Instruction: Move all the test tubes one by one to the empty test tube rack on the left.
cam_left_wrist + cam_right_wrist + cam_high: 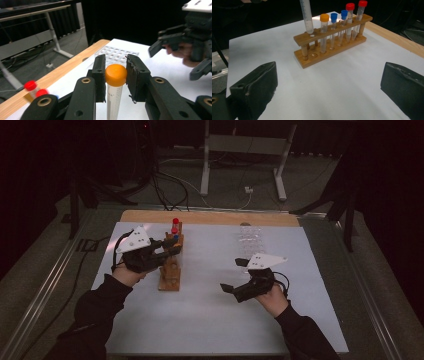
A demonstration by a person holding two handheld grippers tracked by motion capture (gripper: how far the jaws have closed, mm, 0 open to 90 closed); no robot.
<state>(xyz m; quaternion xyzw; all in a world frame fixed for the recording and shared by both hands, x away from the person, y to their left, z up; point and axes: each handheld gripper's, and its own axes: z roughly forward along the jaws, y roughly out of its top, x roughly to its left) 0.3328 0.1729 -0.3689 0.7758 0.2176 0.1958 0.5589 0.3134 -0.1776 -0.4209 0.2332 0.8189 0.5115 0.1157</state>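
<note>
Orange-capped tube (pixel 115 75) sits pinched just under its cap between the pads of the left gripper (pixel 115 77), held upright above the wooden rack (pixel 332 42), its tip at the rack's near end hole. Another orange-capped tube, two blue and two red ones stand in that rack. Right gripper (pixel 239 276), well apart from the rack, has its jaws spread wide with nothing between them
</note>
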